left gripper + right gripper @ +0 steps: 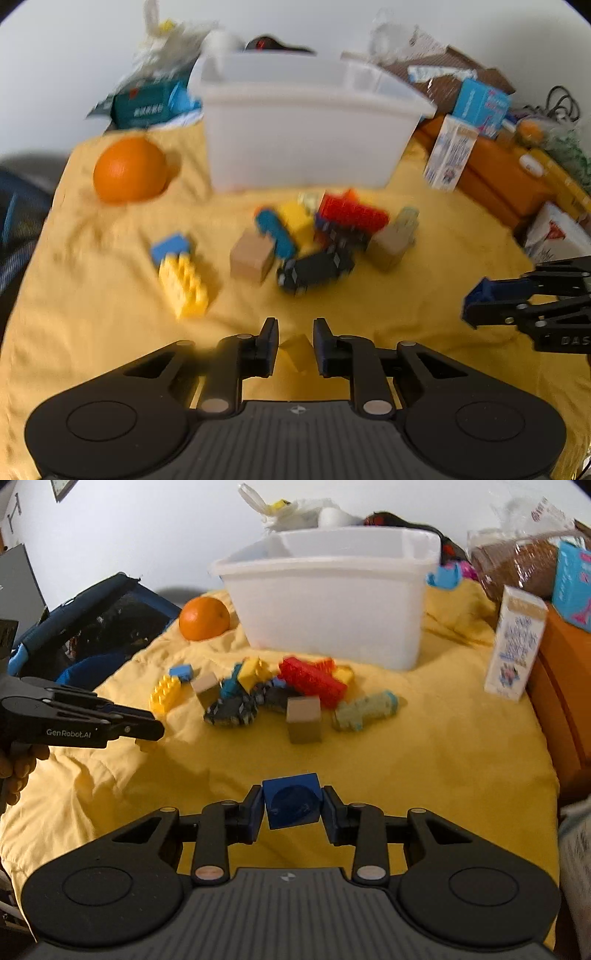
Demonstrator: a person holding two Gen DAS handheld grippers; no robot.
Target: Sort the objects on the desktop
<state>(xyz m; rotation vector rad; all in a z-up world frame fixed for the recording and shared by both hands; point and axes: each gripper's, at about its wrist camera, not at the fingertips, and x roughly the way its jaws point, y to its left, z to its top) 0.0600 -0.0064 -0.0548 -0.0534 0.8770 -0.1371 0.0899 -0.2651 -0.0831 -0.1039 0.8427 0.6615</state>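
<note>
**Two cubes gripped, bin next**

The left gripper [295, 345] sits narrow on a small yellow cube [295, 347], seemingly pinched between its pads, low over the yellow cloth [443, 757] at the near edge. The right gripper [292, 810] holds a blue cube [291, 800], its pads on both side faces. To do this well, I judge: lift straight up before travelling, keep each cube square in the pads, and carry clear of the pile to the bin [332, 602] at the far middle.

Counted left to right: one orange [204, 618]; one yellow brick [165, 693]; one small blue block [181, 672]; two tan cubes [303, 719]; one red brick [314, 681]; one bin; one pale green figure [365, 710]; one carton [515, 644]. The dark jumble in the pile is too blurred to count.
</note>
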